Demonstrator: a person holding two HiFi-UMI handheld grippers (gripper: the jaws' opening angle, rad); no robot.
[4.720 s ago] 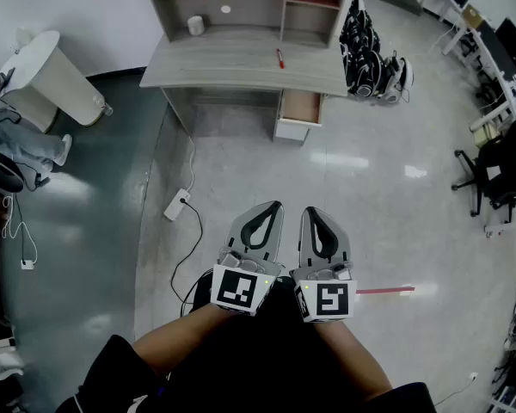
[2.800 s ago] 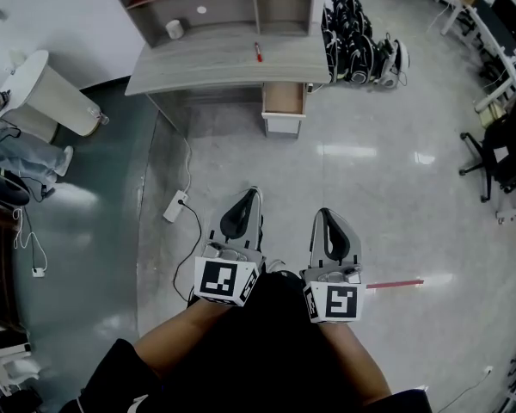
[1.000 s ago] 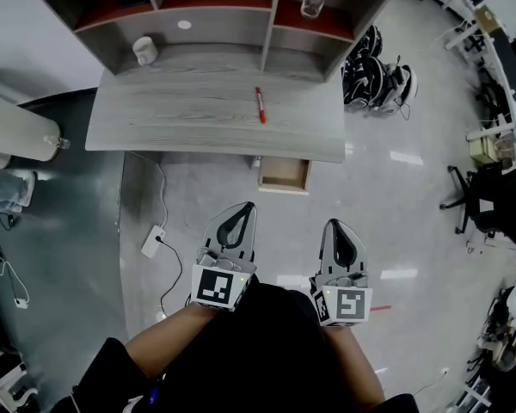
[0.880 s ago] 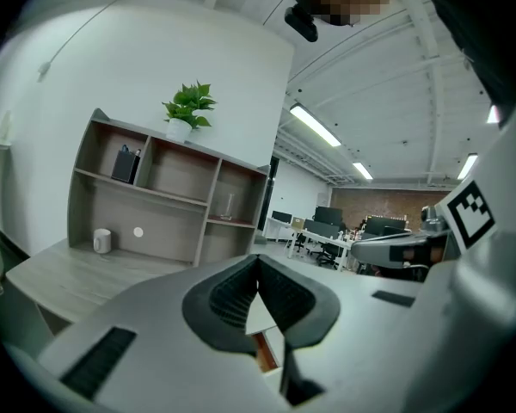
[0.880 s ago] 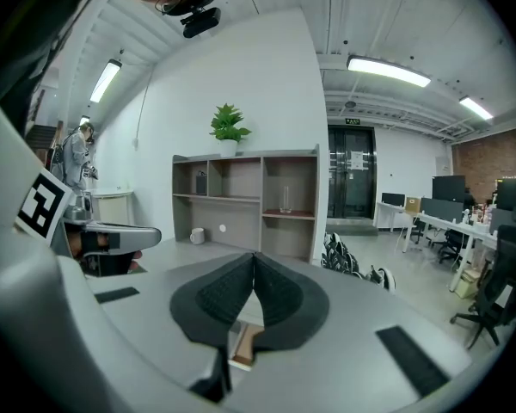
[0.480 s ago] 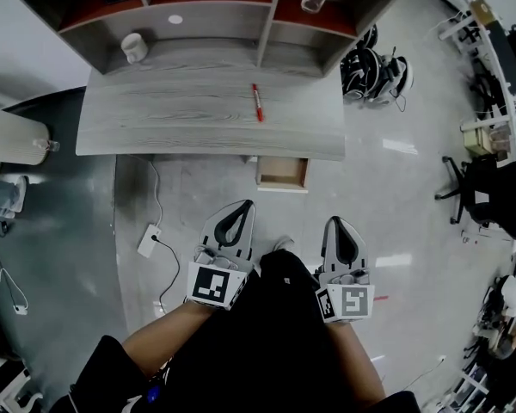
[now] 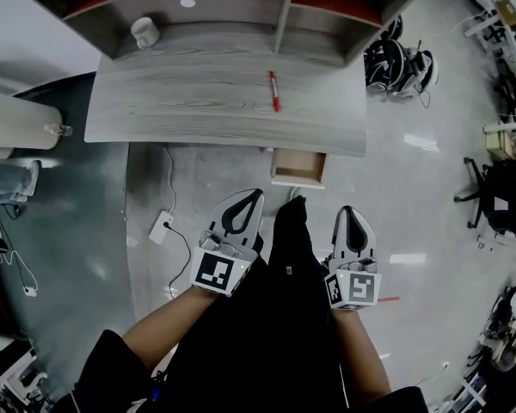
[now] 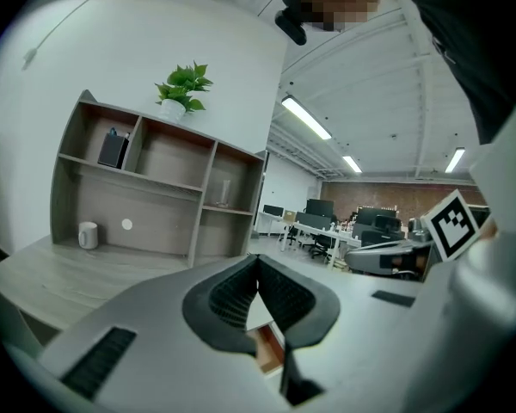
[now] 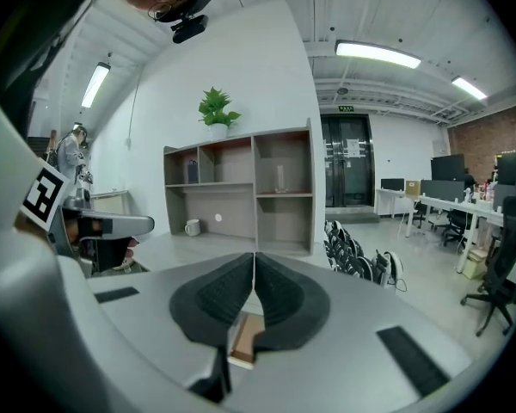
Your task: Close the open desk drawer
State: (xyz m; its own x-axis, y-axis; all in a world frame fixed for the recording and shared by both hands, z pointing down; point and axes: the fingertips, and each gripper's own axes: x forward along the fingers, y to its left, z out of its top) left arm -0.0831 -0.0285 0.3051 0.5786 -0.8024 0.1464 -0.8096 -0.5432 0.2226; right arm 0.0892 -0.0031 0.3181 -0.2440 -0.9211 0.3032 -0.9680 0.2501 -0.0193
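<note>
A: Claws?

B: Left claw (image 7: 251,198) and right claw (image 7: 349,213) both pressed together, nothing pinched. Held out ahead of the body, with a dark trouser leg (image 7: 291,231) stepping between them.

A: Changed over the last second?

B: The person has walked in. The drawer (image 7: 299,169) now lies just beyond the tips, between the two. It is still pulled out under the right end of the worktop (image 7: 198,101), which has a red pen (image 7: 274,90) on top.

A: Meaning?

B: Approach nearly done, no contact yet. The likely next move is to set a closed claw against the drawer front and push.
</note>
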